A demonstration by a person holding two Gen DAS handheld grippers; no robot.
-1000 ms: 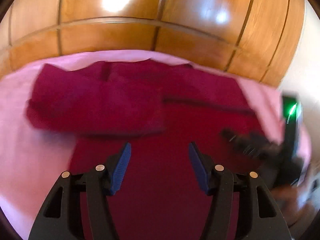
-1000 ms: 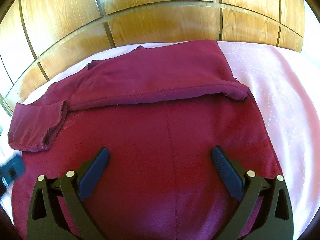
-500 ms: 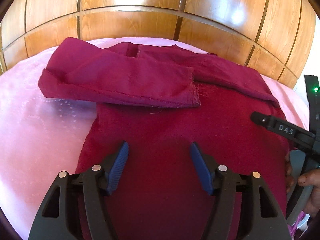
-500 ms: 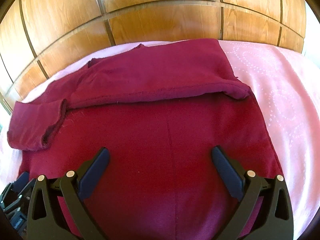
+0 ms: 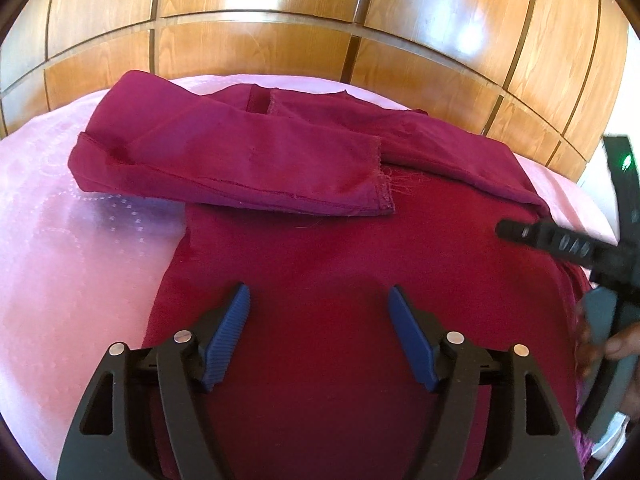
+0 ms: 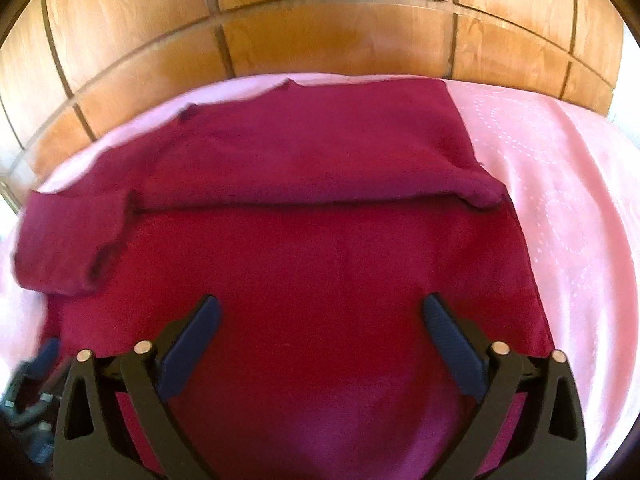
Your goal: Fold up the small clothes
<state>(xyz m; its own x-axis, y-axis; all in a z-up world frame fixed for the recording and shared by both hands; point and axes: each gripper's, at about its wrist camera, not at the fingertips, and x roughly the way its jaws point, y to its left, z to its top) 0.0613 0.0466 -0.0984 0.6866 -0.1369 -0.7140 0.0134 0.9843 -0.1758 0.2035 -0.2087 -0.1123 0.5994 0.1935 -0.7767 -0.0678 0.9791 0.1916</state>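
Note:
A dark red garment (image 5: 320, 248) (image 6: 320, 248) lies flat on a pink bedspread (image 5: 80, 240) (image 6: 560, 200). Its sleeves are folded across the chest: one sleeve (image 5: 240, 168) from the left, the other (image 6: 304, 160) from the right. My left gripper (image 5: 319, 300) hovers over the lower body of the garment, its jaws opening with nothing between them. My right gripper (image 6: 320, 312) hangs over the same cloth, jaws wide but closing, no cloth pinched. The right gripper's black finger (image 5: 560, 240) shows at the right in the left wrist view.
A glossy wooden panelled headboard (image 5: 320, 40) (image 6: 320, 32) rises right behind the bed. A hand (image 5: 616, 344) holds the right tool's handle at the right edge. The left tool's black body (image 6: 28, 392) peeks in at the bottom left of the right wrist view.
The left view swung and sank from a blurred look to a steady one over the garment; its jaws spread wider. The right gripper's jaws narrowed a little. The garment has not moved.

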